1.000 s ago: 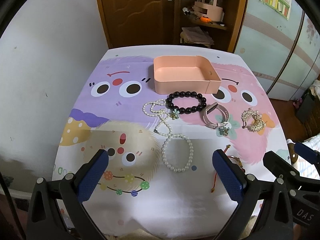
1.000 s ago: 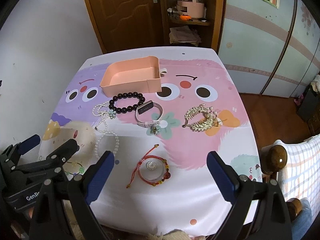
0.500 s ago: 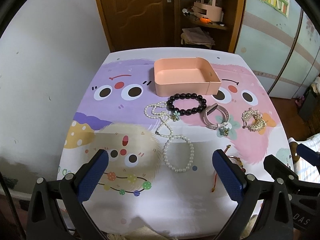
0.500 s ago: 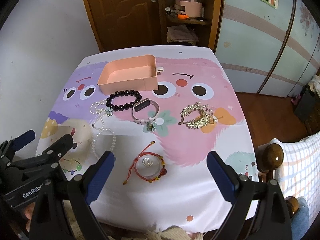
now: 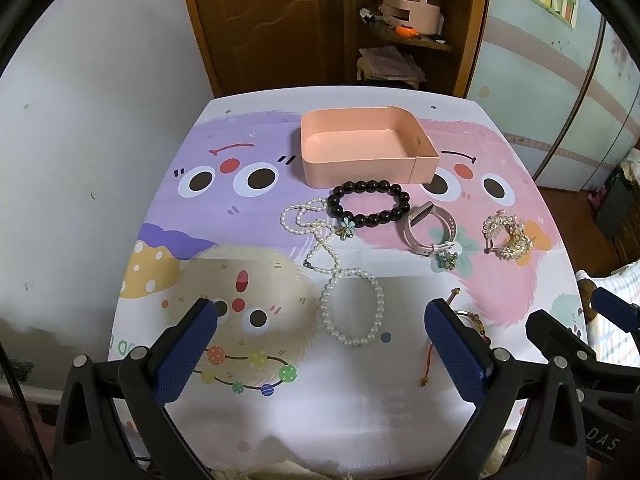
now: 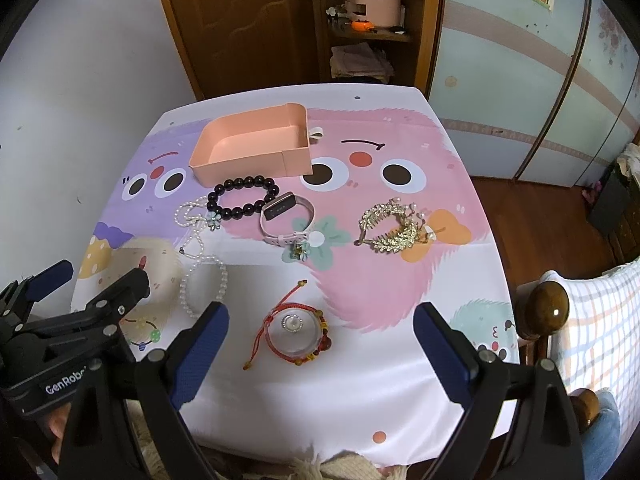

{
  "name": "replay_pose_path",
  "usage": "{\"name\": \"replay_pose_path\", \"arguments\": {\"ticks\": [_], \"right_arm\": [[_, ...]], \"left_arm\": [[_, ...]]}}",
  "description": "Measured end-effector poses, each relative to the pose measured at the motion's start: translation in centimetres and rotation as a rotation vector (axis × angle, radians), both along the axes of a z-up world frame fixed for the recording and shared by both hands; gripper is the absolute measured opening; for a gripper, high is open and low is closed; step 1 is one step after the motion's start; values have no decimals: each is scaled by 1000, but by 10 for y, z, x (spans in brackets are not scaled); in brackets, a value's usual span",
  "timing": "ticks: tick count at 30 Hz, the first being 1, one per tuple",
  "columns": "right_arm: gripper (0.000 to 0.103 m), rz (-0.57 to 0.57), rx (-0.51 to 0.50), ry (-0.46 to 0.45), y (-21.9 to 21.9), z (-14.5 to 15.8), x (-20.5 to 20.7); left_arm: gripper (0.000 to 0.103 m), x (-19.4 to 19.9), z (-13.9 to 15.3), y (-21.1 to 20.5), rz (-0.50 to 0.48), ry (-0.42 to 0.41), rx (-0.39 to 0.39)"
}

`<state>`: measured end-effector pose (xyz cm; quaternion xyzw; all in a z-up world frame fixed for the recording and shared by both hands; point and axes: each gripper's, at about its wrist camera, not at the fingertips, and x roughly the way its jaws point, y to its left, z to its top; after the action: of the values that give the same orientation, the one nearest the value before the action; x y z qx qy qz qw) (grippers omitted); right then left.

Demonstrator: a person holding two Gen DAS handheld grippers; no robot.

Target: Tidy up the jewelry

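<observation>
An empty pink box [image 5: 362,148] [image 6: 256,146] stands at the far middle of the table. In front of it lie a black bead bracelet [image 5: 368,204] [image 6: 246,198], a pearl necklace [image 5: 352,308] [image 6: 200,264], a pink wristband [image 5: 430,232] [image 6: 286,220], a gold hair comb [image 5: 506,236] [image 6: 394,226] and a red cord bracelet [image 6: 298,332]. My left gripper [image 5: 320,356] is open and empty, over the near edge by the pearls. My right gripper [image 6: 320,352] is open and empty, just short of the red cord bracelet.
The table wears a cartoon-print cloth [image 5: 240,184]. A white wall [image 5: 100,120] runs along the left. A wooden door and shelf [image 6: 360,20] stand behind. A wooden chair post [image 6: 548,312] with a checked cloth stands at the near right corner.
Both grippers have drawn back and risen a little, so the table looks slightly smaller and farther. Both stay open. No jewelry has moved.
</observation>
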<state>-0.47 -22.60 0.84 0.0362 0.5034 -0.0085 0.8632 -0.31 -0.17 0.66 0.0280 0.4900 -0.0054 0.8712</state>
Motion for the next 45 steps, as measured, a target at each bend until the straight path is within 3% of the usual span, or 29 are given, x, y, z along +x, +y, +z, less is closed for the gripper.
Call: {"name": "replay_pose_path", "arguments": {"ticks": [19, 34, 38, 45], "right_arm": [[94, 17, 53, 45, -8, -18, 17], [94, -18, 145, 81, -27, -34, 27], [94, -49, 166, 74, -41, -36, 30], [94, -100, 157, 63, -66, -44, 39]], "left_arm": [[102, 20, -22, -9, -15, 73, -2], [102, 30, -24, -11, -20, 60, 12], [102, 35, -23, 1, -2, 40, -16], [102, 48, -38, 21, 41, 83, -122]]}}
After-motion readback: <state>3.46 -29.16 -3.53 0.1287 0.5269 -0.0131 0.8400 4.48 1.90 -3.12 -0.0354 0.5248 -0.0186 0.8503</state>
